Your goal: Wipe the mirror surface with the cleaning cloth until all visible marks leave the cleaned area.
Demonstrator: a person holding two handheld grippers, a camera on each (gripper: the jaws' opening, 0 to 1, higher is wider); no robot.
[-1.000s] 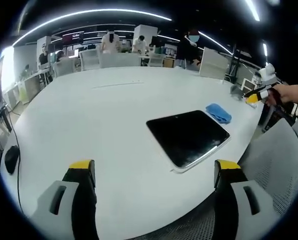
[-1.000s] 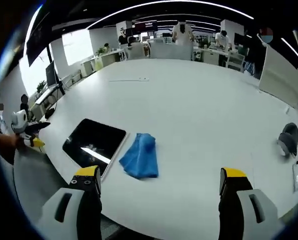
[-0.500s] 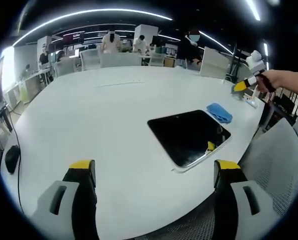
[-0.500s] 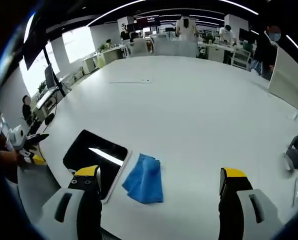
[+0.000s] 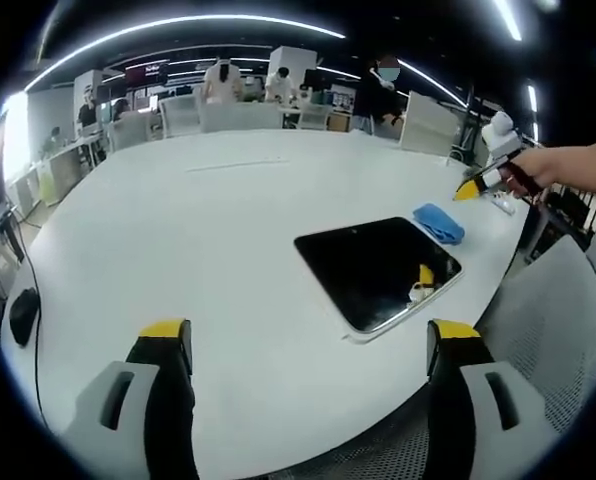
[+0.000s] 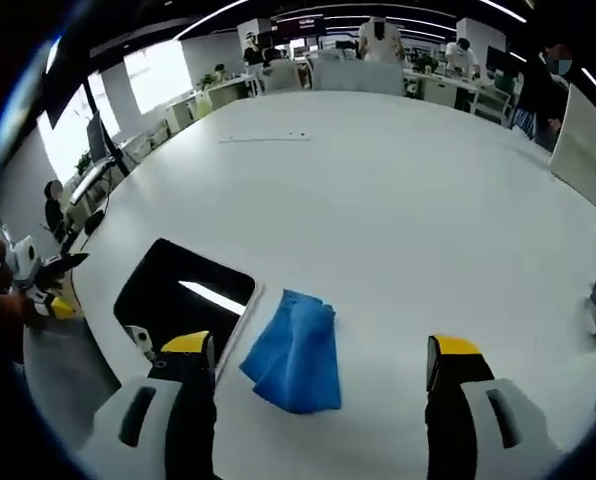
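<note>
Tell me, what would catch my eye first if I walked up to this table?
Probably the dark mirror, lying flat near the edge of the big white table and reflecting a ceiling light. Right beside it lies a crumpled blue cleaning cloth, apart from the glass, with the right hand-held gripper open above it. The left hand-held gripper, also open, faces the mirror from the table's edge.
</note>
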